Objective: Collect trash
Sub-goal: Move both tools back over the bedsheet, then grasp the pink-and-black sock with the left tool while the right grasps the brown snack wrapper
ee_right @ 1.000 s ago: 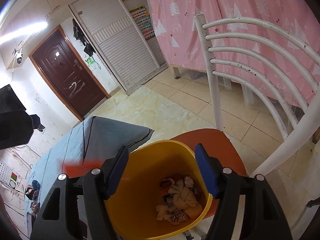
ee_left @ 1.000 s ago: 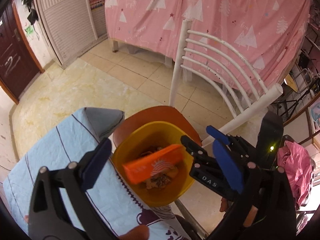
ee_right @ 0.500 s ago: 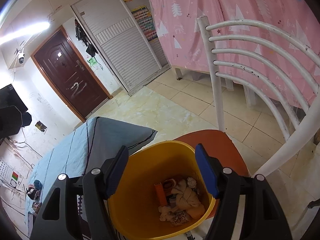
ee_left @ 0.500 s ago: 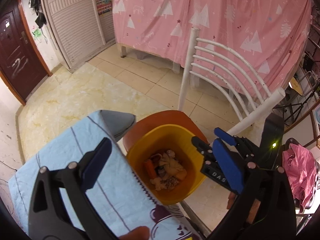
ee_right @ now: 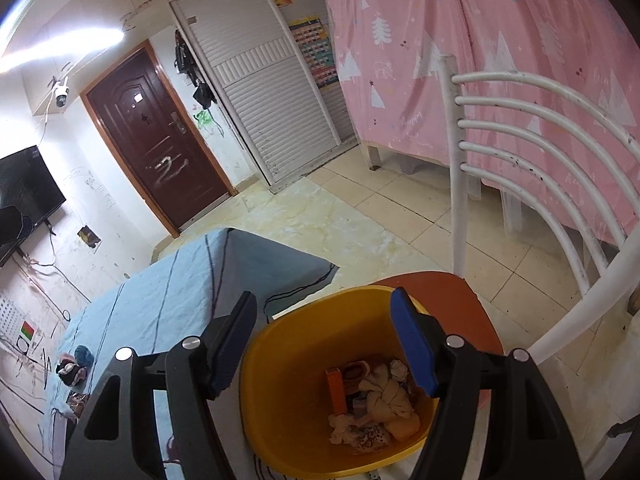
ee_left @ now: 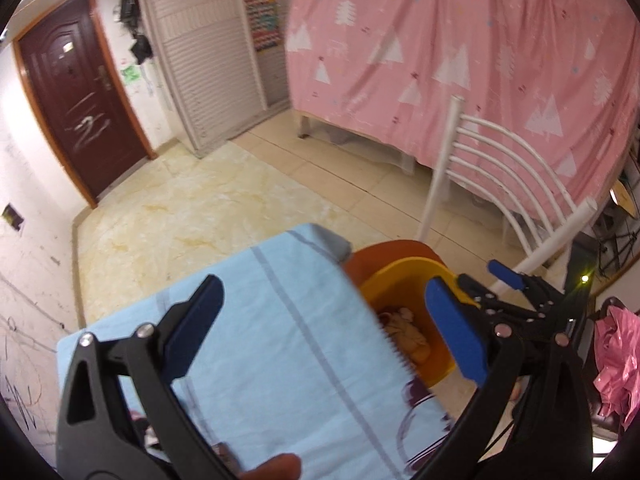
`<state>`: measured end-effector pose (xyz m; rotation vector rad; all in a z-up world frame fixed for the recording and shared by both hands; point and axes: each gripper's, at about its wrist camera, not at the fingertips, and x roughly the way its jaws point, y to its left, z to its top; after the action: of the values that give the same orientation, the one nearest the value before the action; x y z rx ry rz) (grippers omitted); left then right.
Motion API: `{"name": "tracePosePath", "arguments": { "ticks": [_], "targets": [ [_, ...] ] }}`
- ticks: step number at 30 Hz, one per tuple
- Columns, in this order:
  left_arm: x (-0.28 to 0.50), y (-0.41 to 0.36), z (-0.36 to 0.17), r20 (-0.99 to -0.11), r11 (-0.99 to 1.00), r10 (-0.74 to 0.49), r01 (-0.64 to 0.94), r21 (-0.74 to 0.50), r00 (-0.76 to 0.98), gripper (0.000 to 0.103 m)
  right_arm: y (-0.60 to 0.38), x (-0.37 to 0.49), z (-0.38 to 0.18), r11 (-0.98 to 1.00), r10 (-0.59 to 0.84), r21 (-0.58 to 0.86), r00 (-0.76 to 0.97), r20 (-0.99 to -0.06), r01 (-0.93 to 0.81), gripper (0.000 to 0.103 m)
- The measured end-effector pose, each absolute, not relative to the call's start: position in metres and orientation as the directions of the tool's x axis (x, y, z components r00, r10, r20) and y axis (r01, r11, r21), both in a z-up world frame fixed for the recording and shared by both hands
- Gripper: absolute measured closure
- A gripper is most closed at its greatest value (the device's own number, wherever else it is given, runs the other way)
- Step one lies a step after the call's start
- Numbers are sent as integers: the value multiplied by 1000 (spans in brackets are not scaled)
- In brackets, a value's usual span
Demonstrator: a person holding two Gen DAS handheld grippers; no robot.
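Pink curtain [ee_right: 500,60] printed with white trees fills the wall behind the yellow bin [ee_right: 280,392], and I take that bin as my landmark; faint script on the curtain is too small for me to read, the coloured chart [ee_right: 314,52] left of the curtain is a blur of squares, and the pale scrawl on the dark brown door [ee_right: 156,148] far beyond the bin spells nothing I can make out; I see no brand anywhere. From my right wrist view the bin stands on the orange seat [ee_right: 452,300] of a white chair [ee_right: 560,168], hard against the edge of the table under its light blue cloth [ee_right: 160,300]; inside the bin lie an orange box [ee_right: 336,392], a knotted beige wad [ee_right: 386,396] and other scraps; my right gripper [ee_right: 324,344] hangs directly over the bin's mouth with its blue pads spread apart and nothing between them. From my left wrist view the left gripper [ee_left: 320,320] sits over the blue cloth [ee_left: 280,340] to the left of the bin [ee_left: 404,280], its pads also spread wide and bare; the trash in the bin lies just beside its right pad. Small dark bundles [ee_right: 74,364] rest on the cloth well away from the bin.
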<state>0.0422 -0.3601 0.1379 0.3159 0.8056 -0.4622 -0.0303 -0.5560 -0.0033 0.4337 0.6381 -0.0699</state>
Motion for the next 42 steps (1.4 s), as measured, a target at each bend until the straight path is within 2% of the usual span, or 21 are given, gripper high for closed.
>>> {"name": "tracePosePath", "arguments": {
  "ticks": [8,13,28,42],
  "targets": [
    [38,-275,164,-707,904,-234,416,94,668,6,-528,-33,14,930,86,343,825,-558,135,38],
    [33,-228,157,-715,922,-202,376,91,669,6,-506,-32,21,943,102,320,829,-549,96,37],
    [33,-136,114,-756,939,-191,342,46,626,6,-431,-31,26,964,157,266,816,-556,-5,36],
    [43,-106,38,-832,930,-258,359,-78,491,6,-347,-25,21,939,331,277,744,-581,-202,34]
  ]
}}
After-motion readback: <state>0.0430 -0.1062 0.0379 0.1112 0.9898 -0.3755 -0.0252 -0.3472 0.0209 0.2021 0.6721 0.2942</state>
